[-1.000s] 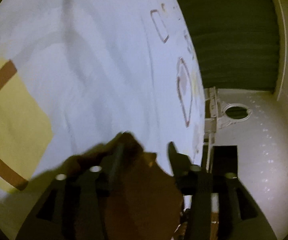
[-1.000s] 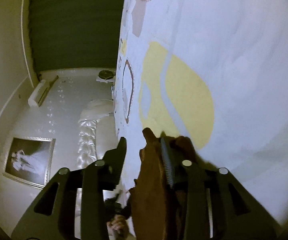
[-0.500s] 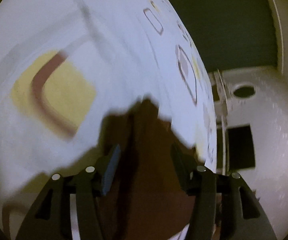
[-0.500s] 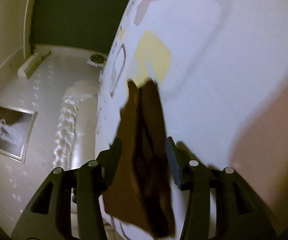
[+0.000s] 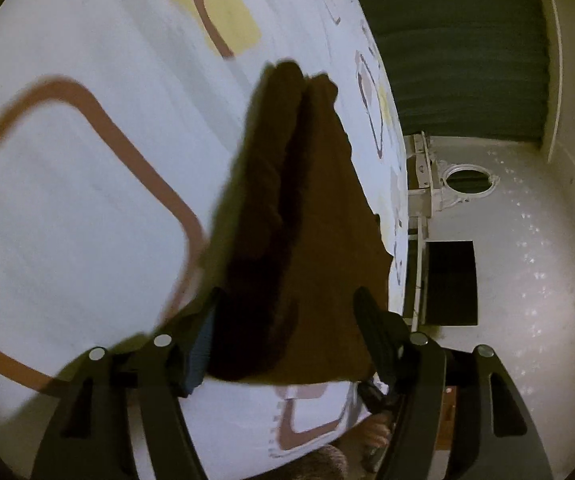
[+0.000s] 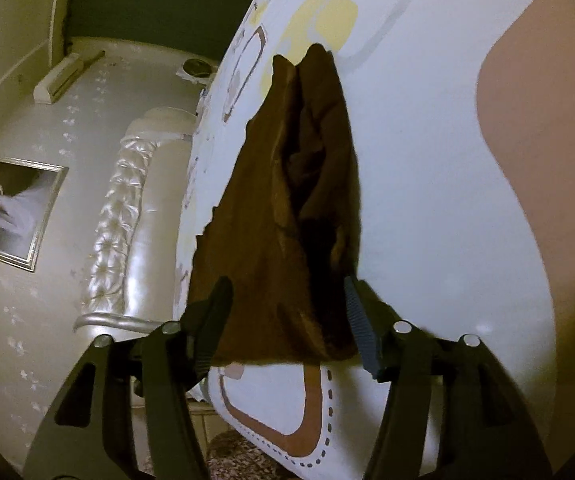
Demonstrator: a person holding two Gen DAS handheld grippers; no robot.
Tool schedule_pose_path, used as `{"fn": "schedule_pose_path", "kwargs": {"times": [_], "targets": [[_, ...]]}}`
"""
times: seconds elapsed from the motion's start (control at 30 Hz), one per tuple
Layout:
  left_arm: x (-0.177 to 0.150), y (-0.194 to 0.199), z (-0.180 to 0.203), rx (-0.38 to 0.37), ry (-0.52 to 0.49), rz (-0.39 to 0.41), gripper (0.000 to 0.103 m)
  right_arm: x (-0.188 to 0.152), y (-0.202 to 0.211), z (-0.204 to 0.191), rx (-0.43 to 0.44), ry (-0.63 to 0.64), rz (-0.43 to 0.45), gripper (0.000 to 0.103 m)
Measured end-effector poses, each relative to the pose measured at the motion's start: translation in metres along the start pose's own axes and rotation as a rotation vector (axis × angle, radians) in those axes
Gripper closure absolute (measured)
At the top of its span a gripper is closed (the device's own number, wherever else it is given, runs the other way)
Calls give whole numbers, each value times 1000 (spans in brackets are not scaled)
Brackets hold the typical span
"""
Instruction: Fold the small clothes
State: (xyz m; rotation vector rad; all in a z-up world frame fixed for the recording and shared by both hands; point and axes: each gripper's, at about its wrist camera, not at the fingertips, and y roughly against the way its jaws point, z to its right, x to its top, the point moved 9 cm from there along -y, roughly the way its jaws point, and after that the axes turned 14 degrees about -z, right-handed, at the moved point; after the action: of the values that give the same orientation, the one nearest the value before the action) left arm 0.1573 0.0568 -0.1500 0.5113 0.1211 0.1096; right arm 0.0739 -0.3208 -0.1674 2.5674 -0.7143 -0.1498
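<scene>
A small dark brown garment lies in loose folds on a white bedsheet printed with brown and yellow rounded squares. My left gripper is open, its fingers on either side of the garment's near edge. The same garment shows in the right wrist view, bunched with a dark crease down its middle. My right gripper is open too, its fingers straddling the garment's near end without pinching it.
The bed edge runs beside the garment, with a dark opening and green curtain beyond. A tufted headboard, a framed photo and a pink patch of bedding show in the right wrist view.
Both grippers have let go of the brown garment and pulled back from it. It now lies on the sheet, stretching away from the open fingers.
</scene>
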Motion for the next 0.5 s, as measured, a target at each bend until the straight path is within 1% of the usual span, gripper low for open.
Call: {"fn": "schedule_pose_path", "kwargs": {"times": [0.03, 0.1, 0.13, 0.17, 0.2, 0.23, 0.27, 0.3, 0.33, 0.4, 0.43, 0.5], "targets": [[-2, -5, 3, 25, -9, 1, 38, 0, -1, 0, 0, -1, -5, 58], [-5, -11, 11, 76, -45, 2, 38, -1, -3, 4, -13, -9, -17, 73], [-7, -14, 13, 105, -62, 6, 40, -1, -3, 7, -17, -14, -18, 77], [-8, -15, 13, 121, -68, 10, 43, -1, -3, 10, -21, -18, -19, 85], [-8, -16, 12, 137, -69, 13, 51, -1, -4, 12, -25, -22, -20, 94], [-8, -17, 9, 153, -62, 17, 63, -1, -4, 15, -32, -25, -22, 96], [-7, -17, 4, 170, -52, 21, 69, -2, -3, 19, -32, -27, -21, 98], [-7, -16, -1, 181, -48, 21, 84, -4, -1, 21, -26, -27, -19, 98], [-7, -16, -6, 199, -43, 19, 90, -4, 0, 21, -22, -28, -16, 99], [-8, -16, -8, 211, -54, 21, 93, -5, 0, 21, -33, -16, -13, 99], [-9, -16, -7, 238, -71, 28, 93, -5, 1, 21, -47, -5, -8, 99], [-9, -16, -5, 294, -118, 37, 94, -5, 3, 21, -46, -6, -10, 99]]}}
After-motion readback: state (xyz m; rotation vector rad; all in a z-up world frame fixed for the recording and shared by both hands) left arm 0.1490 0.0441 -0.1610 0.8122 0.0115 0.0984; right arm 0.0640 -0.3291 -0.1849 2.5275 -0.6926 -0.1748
